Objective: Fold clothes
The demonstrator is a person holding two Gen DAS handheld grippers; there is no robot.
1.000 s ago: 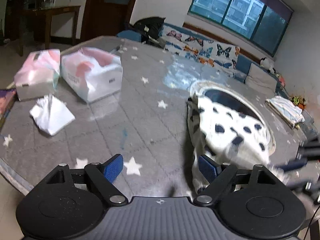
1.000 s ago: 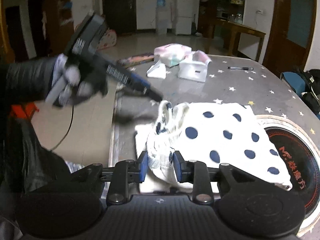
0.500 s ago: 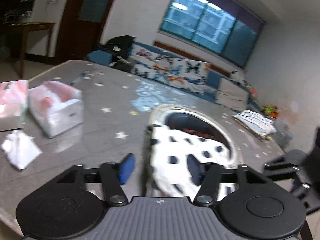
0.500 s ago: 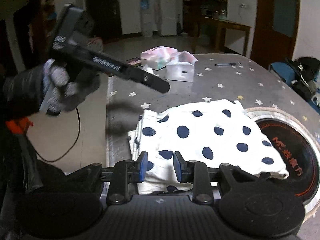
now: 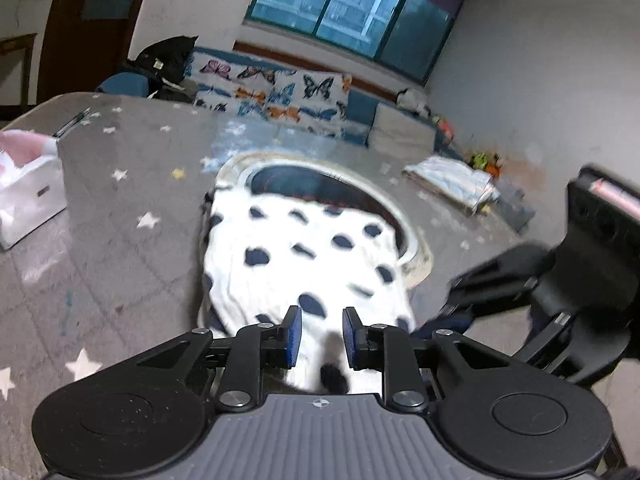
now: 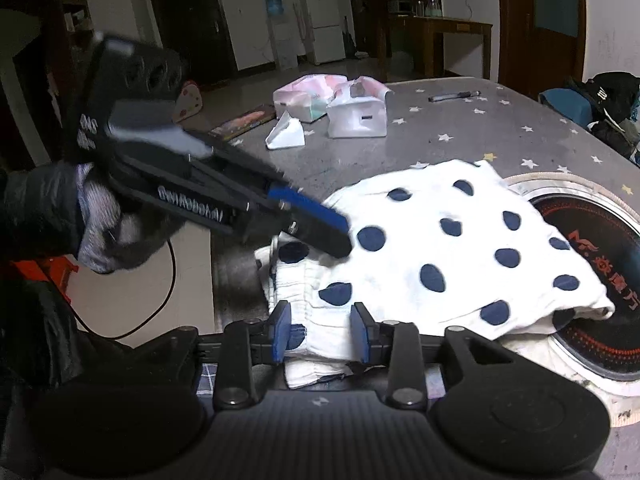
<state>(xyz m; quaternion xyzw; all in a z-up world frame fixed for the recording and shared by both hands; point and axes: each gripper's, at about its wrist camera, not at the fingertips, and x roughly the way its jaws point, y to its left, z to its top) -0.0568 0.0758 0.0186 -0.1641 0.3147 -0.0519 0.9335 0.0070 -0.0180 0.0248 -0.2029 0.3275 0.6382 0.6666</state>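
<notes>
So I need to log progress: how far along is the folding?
The polka-dot garment already lies doubled over on the table. Both grippers, left and right, have jaws apart around its near edge. Another fold and tidying seem to remain.

Left gripper (image 6: 320, 228): smeared with motion in the right wrist view; its tips cover part of the spotted cloth (image 6: 440, 248), so contact cannot be told.
Right gripper (image 5: 460, 320): a dark blur at the right of the left wrist view; how its fingers stand there cannot be told.
Spotted cloth near edge: hidden behind the camera body in both views.
Round inset (image 6: 600, 240) in the table: partly under the cloth, its red lettering cut off at the frame edge.
Tissue box (image 5: 24, 196): cropped by the left edge.
Pen (image 6: 454, 96): too small for detail.
</notes>
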